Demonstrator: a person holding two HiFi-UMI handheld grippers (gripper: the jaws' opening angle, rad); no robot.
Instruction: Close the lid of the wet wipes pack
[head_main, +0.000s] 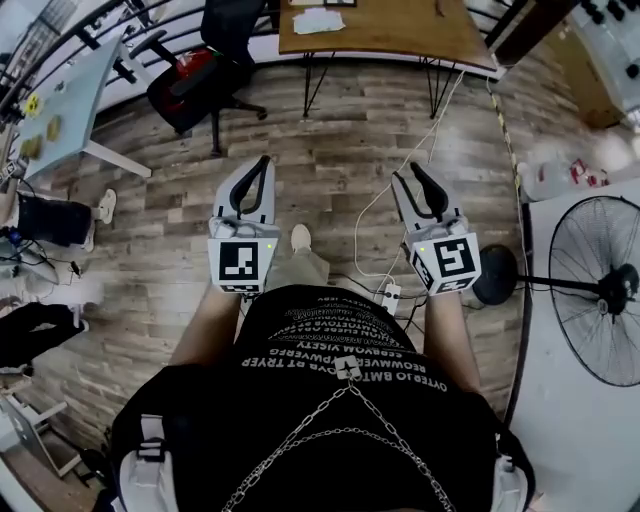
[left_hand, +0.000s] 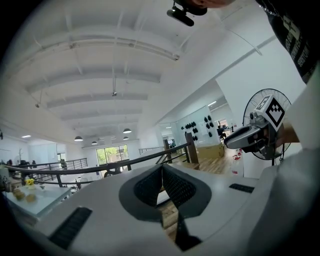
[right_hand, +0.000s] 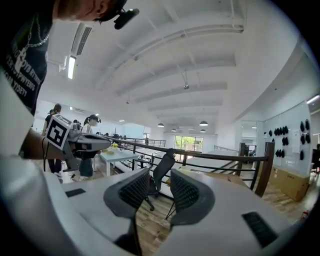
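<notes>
No wet wipes pack shows in any view. I hold both grippers level in front of my body, above a wooden floor. In the head view my left gripper (head_main: 265, 162) has its fingertips together, with nothing between them. The left gripper view shows the same: the left gripper (left_hand: 161, 168) has its dark ribbed pads meeting at the tips. My right gripper (head_main: 413, 170) stands to its right. In the right gripper view the right gripper (right_hand: 160, 176) has a clear gap between its pads, and only floor and a chair show through it.
A wooden table (head_main: 390, 35) and a black office chair (head_main: 205, 65) stand ahead. A standing fan (head_main: 600, 290) is at the right beside a white surface. A power strip with a white cable (head_main: 390, 295) lies on the floor by my feet. A pale table (head_main: 70, 100) is at the left.
</notes>
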